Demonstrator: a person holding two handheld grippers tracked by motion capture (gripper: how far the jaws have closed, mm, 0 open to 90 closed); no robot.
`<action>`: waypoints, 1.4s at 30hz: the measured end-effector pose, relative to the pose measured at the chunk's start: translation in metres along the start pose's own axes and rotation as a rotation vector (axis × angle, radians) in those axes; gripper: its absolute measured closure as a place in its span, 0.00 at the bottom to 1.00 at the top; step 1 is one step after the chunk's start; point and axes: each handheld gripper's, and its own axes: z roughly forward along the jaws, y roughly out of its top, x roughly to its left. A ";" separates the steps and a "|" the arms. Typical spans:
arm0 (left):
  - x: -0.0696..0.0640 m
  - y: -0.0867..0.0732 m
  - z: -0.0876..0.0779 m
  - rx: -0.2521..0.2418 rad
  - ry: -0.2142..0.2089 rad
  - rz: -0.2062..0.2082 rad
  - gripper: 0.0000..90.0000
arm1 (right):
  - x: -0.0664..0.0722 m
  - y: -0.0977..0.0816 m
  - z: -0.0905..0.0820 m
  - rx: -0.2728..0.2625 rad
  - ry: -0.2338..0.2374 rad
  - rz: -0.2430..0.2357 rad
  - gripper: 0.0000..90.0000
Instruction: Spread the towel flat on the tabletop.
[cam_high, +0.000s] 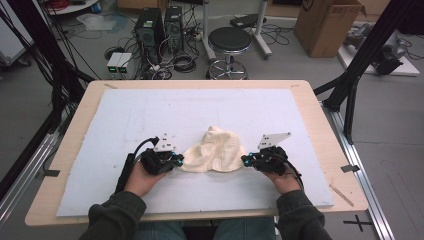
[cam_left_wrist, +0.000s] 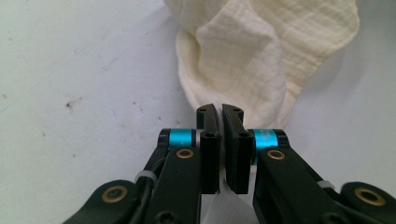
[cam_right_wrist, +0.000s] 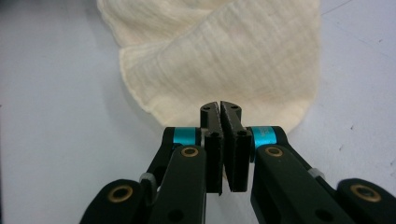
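Note:
A cream cloth (cam_high: 215, 150) lies bunched up on the white mat (cam_high: 150, 115), between my two grippers. My left gripper (cam_high: 180, 160) is at the cloth's left edge; in the left gripper view its jaws (cam_left_wrist: 220, 109) are shut on the hem of the cloth (cam_left_wrist: 243, 56), which rises in folds beyond them. My right gripper (cam_high: 245, 160) is at the cloth's right edge. In the right gripper view its jaws (cam_right_wrist: 219, 106) are pinched on the near edge of the cloth (cam_right_wrist: 224, 56). A hand holds each gripper from the near side.
The mat covers most of a wooden table (cam_high: 320, 130). On the floor beyond the far edge stand a black stool (cam_high: 229, 40), computer towers (cam_high: 150, 25) with cables, and a cardboard box (cam_high: 327, 25). Black frame posts flank the table on both sides.

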 end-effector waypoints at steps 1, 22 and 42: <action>-0.001 -0.001 -0.003 -0.001 0.001 0.010 0.95 | 0.002 0.000 -0.003 -0.005 -0.002 -0.008 0.98; -0.058 -0.042 -0.050 0.004 -0.014 0.066 0.94 | 0.067 -0.029 -0.039 0.037 0.035 -0.089 0.97; -0.015 -0.011 -0.048 -0.107 0.006 -0.021 0.47 | 0.033 0.017 -0.044 -0.079 -0.021 -0.053 0.67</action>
